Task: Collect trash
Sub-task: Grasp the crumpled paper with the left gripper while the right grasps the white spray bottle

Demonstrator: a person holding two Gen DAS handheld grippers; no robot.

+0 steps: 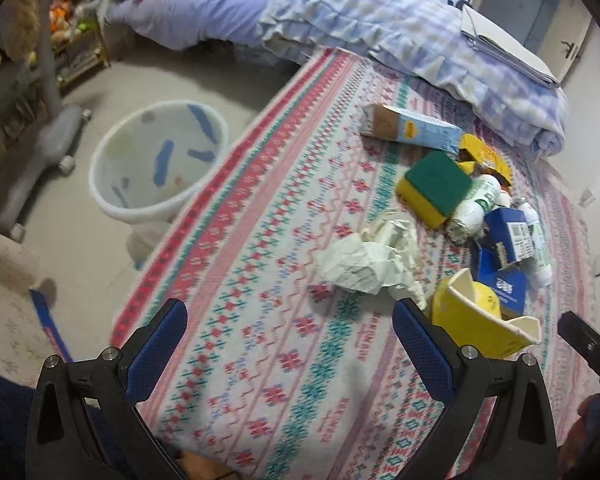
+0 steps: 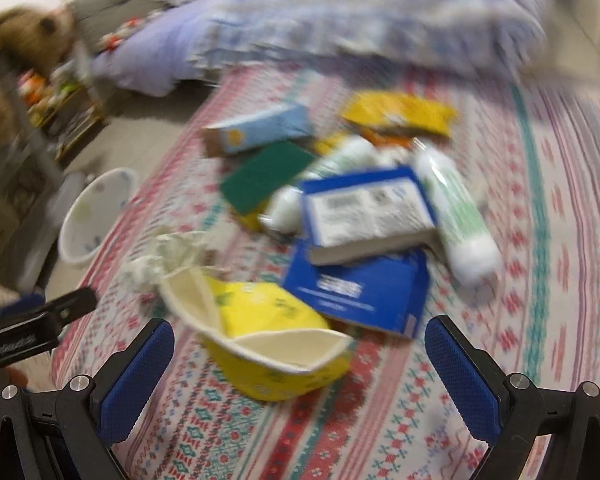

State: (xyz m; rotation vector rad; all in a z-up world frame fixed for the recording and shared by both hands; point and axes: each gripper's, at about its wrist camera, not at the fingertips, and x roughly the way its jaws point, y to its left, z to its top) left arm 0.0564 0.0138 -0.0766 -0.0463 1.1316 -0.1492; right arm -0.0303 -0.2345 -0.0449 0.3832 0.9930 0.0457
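A heap of trash lies on a patterned bedspread (image 1: 260, 280). It holds a crushed yellow paper cup (image 1: 476, 316) (image 2: 268, 344), crumpled white tissue (image 1: 372, 256) (image 2: 160, 256), a green-and-yellow sponge (image 1: 436, 188) (image 2: 264, 176), blue boxes (image 1: 508, 248) (image 2: 364, 248), a light-blue carton (image 1: 412, 128) (image 2: 260, 128), white tubes (image 2: 456, 216) and a yellow wrapper (image 1: 484, 156) (image 2: 396, 116). My left gripper (image 1: 290, 316) is open, left of the cup and short of the tissue. My right gripper (image 2: 300, 336) is open with the cup between its fingers, untouched.
A white waste bin (image 1: 156, 168) (image 2: 96, 216) stands on the floor left of the bed. A folded blue checked quilt (image 1: 400, 28) lies beyond the heap. A grey chair base (image 1: 40, 156) and a shelf with toys (image 1: 72, 28) stand at the far left.
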